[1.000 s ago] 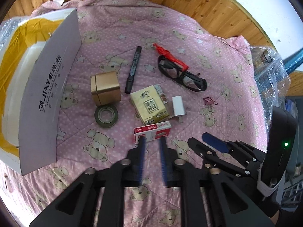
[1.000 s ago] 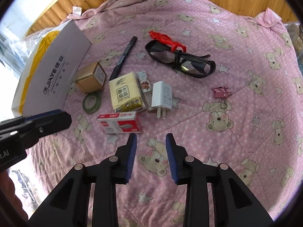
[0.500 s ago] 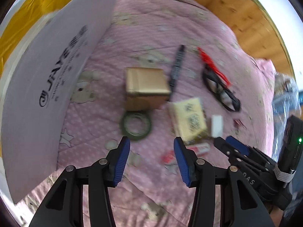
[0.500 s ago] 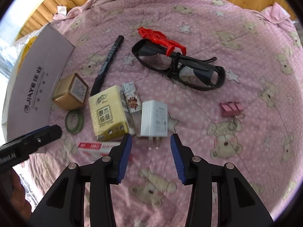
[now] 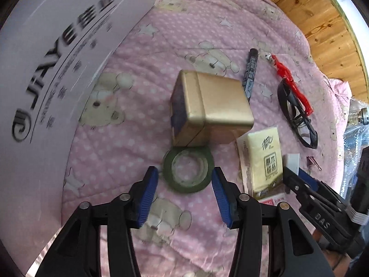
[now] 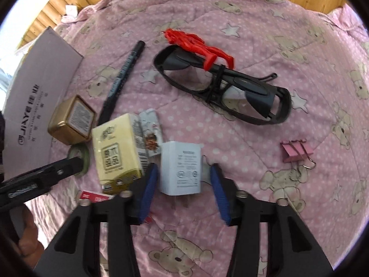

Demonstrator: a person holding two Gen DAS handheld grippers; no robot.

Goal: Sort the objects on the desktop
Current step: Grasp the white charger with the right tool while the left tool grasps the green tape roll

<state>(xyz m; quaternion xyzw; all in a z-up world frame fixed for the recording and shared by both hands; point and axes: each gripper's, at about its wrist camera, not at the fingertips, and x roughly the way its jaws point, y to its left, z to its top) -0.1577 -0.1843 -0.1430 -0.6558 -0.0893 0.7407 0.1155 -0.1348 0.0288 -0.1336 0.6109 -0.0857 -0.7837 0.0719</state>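
Observation:
My left gripper (image 5: 185, 184) is open, its blue pads on either side of a green tape roll (image 5: 188, 170) lying flat on the pink quilt. A gold tin (image 5: 208, 109) lies just beyond the roll. My right gripper (image 6: 184, 182) is open around a white charger (image 6: 181, 168), not touching it. A yellow tissue pack (image 6: 116, 149), a lighter (image 6: 151, 135), a black marker (image 6: 122, 73), black glasses (image 6: 221, 87) with a red clip (image 6: 200, 46), a pink binder clip (image 6: 296, 150) and a red box (image 6: 94, 196) lie around.
A large white cardboard flap (image 5: 53, 64) printed JIAYE stands at the left, close to the tape roll. A wooden wall (image 5: 322, 23) borders the quilt's far edge. A clear plastic bag (image 5: 355, 124) lies at the right. A hand (image 6: 25, 233) holds the left gripper.
Both grippers moved forward and down and opened wider. The left one closed in on the tape roll; the right one now straddles the white charger.

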